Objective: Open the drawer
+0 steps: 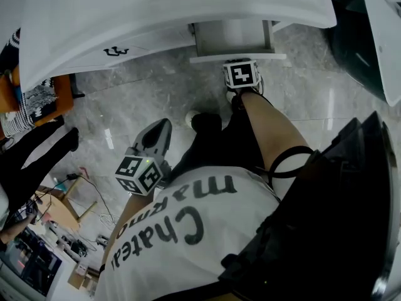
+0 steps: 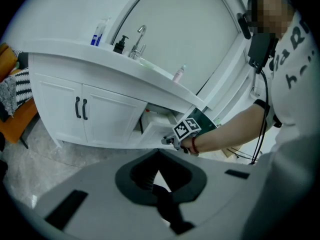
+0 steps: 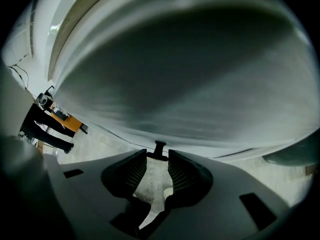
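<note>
The drawer (image 1: 233, 39) sits under the white counter (image 1: 125, 17), to the right of the two cabinet doors (image 2: 80, 109). It is partly out already: its front panel stands off from the cabinet face. The right hand-held gripper (image 3: 158, 157) has its jaws fairly wide and clamped on the small dark handle (image 3: 159, 149) of the drawer front, w/ only the very tips of the pads on it, as far as I can judge. The left hand-held gripper (image 2: 159, 153) hangs apart from the cabinet, near the person's body, jaws together and nothing in them.

What may go wrong, in my opinion:
- The hold is at the tips only, so the handle can slip out if the pull is quick or jerky. The drawer then stops half open.
- The right hand-held gripper points steeply down, but a drawer runs level. A pull along the gripper's own line would press the front downward (not outward), and the drawer may bind on its rails, or the handle may twist out of the pads.
- The person stands right in front, w/ the legs (image 1: 210, 137) just below the drawer. W/o a step back the front has little room to travel.
- A too long pull could bring the drawer off its rails, esp. bc the left hand-held gripper supports nothing
</note>
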Demonstrator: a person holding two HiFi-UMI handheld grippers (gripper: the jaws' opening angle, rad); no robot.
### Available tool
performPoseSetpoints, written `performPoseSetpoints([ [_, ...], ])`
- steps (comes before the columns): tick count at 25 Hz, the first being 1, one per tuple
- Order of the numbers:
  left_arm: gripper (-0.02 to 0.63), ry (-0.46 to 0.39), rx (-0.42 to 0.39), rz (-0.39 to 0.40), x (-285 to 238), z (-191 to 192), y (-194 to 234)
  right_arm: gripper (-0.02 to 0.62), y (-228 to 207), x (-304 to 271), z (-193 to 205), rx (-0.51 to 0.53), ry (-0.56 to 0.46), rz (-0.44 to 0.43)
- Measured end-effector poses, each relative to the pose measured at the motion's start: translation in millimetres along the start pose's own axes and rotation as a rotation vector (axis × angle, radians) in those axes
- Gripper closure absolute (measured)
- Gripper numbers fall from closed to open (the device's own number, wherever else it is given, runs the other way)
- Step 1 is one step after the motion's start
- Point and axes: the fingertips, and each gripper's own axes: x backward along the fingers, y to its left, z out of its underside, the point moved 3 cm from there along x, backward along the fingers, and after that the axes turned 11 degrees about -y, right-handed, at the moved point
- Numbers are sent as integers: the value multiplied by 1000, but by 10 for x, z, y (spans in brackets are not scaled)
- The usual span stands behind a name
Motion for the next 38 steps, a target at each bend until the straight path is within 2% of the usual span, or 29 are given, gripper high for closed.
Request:
performPoseSetpoints([
  [4,604,5,-2,4,-26,-10,12,456,7,-17,-15,-7,-13,-1],
  [8,604,5,-9,16,-54,-59,-2,454,15,-3,6,-8,17,3],
  [11,604,0,-23,24,-37,-107,-2,451,6,-32,-31,-18,-17,10],
  [13,604,-5,-31,24,-1,-143,23,448,-4,-18,8,-103,-7,23],
  [15,604,-12,-37,20,47,-176,62,441,-15,-10,118,-231,27,34],
  [16,604,-15,-41,18,75,-188,85,412,-20,-1,173,-267,41,43],
  [17,604,-18,-46,18,106,-199,112,396,-25,22,199,-263,40,56],
  [18,604,-22,-53,19,140,-206,143,407,-26,57,194,-226,25,69],
  [19,604,-25,-59,20,176,-210,179,438,-20,97,176,-176,8,77],
  [22,604,-29,-54,27,236,-185,266,463,5,274,149,-70,-10,91],
  [23,604,-28,-51,34,221,-173,273,499,-7,372,133,-52,-21,105],
  [25,604,-22,-57,41,182,-167,271,531,-13,600,102,-45,-45,130],
  [27,604,-24,-59,32,188,-189,269,536,55,827,76,-98,-65,119],
  [29,604,-31,-42,41,162,-215,250,559,71,1086,19,-190,-94,90],
  [33,604,-32,26,94,38,-325,157,575,-177,1591,-259,-333,-214,56],
  [36,604,-101,40,137,44,-520,40,582,-401,1953,-621,-393,-357,13],
  [38,604,-164,44,108,92,-697,30,583,-510,2216,-819,-405,-447,-19],
])
